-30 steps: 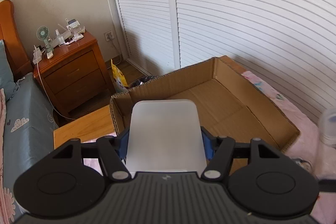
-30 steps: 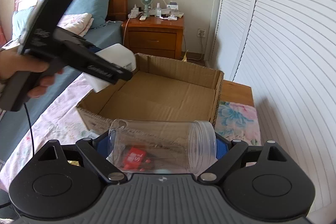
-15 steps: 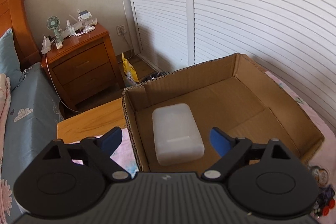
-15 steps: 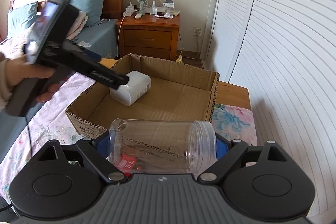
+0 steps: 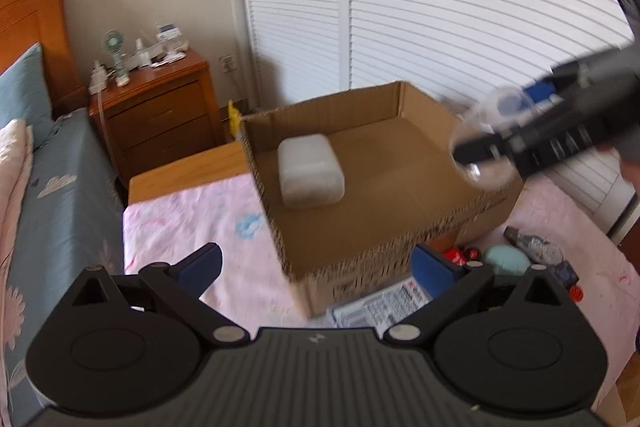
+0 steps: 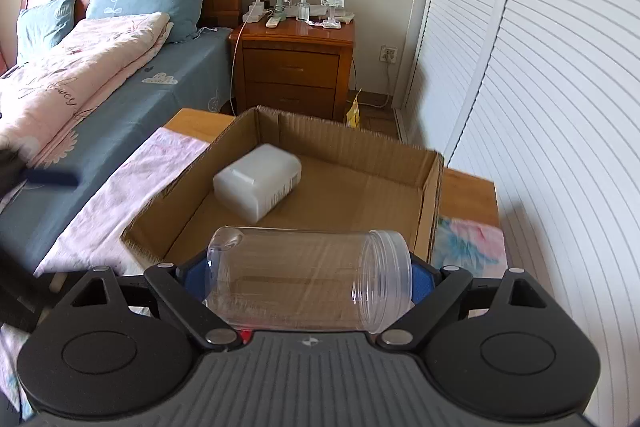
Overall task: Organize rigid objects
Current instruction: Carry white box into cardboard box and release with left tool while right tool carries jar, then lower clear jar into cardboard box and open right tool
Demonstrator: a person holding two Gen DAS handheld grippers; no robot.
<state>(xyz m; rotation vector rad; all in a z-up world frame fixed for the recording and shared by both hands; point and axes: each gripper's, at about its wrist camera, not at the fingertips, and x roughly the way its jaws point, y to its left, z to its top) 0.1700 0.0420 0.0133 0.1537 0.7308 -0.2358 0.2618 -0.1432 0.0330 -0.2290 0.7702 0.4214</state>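
Observation:
A white plastic box (image 5: 312, 171) (image 6: 258, 185) lies in the far left corner of the open cardboard box (image 5: 400, 227) (image 6: 348, 131). My left gripper (image 5: 318, 267) has pulled back in front of the carton's near corner. Its jaws are opening wide, with nothing between them. My right gripper (image 6: 308, 281) is shut on a clear plastic jar (image 6: 304, 267) that lies sideways between the pads, over the carton's near rim. In the left wrist view the right gripper (image 5: 492, 143) and the jar (image 5: 476, 155) are blurred at the carton's right side.
A calculator (image 5: 384, 303), a teal object (image 5: 506, 261) and small red pieces (image 5: 456, 255) lie on the pink cloth (image 5: 188, 215) before the carton. A wooden nightstand (image 6: 292, 67) stands behind, the bed (image 6: 100, 75) to the left, and louvered doors (image 6: 560, 107) to the right.
My left gripper let go of the white box, which now rests in the carton, then drew back with its jaws spread. My right gripper carried the jar closer to the carton.

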